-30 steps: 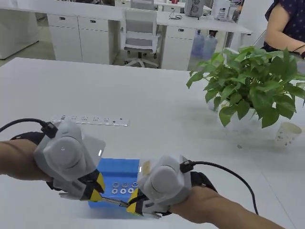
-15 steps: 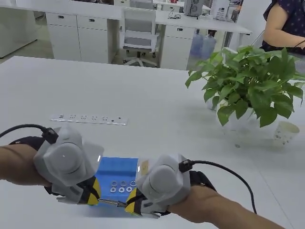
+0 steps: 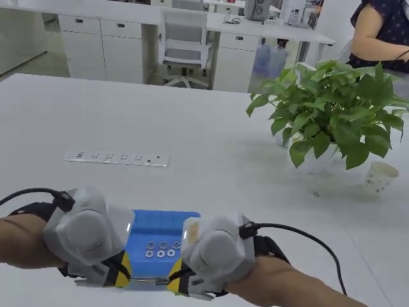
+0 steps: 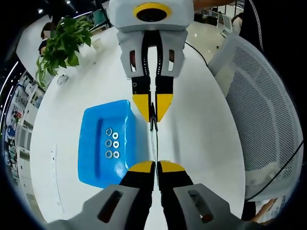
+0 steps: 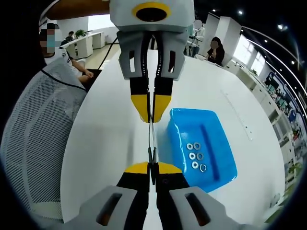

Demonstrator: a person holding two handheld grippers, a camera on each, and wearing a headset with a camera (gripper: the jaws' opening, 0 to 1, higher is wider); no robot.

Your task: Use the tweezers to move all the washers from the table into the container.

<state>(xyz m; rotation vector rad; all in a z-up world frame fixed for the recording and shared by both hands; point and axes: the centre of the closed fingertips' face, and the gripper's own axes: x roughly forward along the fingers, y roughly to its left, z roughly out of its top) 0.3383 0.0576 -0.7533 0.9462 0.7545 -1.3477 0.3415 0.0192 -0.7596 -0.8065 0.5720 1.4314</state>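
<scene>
My left gripper (image 3: 124, 275) and right gripper (image 3: 172, 281) face each other tip to tip at the table's near edge. Both are shut on thin metal tweezers (image 3: 150, 279) that bridge the short gap between them. In the left gripper view my own jaws (image 4: 156, 165) hold one end of the tweezers (image 4: 153, 139), and the right gripper (image 4: 154, 115) holds the other. The right gripper view mirrors this, with my jaws (image 5: 151, 165) on the tweezers (image 5: 151, 141). Just beyond stands a blue container (image 3: 160, 220) holding several washers (image 3: 161, 249).
A white power strip (image 3: 117, 158) lies on the table beyond the container. A potted plant (image 3: 332, 115) and a paper cup (image 3: 380, 177) stand at the right. A person (image 3: 380, 32) sits at the far right, with desks and a chair (image 3: 185, 41) behind the table.
Both grippers have sunk slightly toward the near edge, and the tweezers between them now lie level instead of slanted. Both stay shut on the tweezers. The head camera has shifted a little.
</scene>
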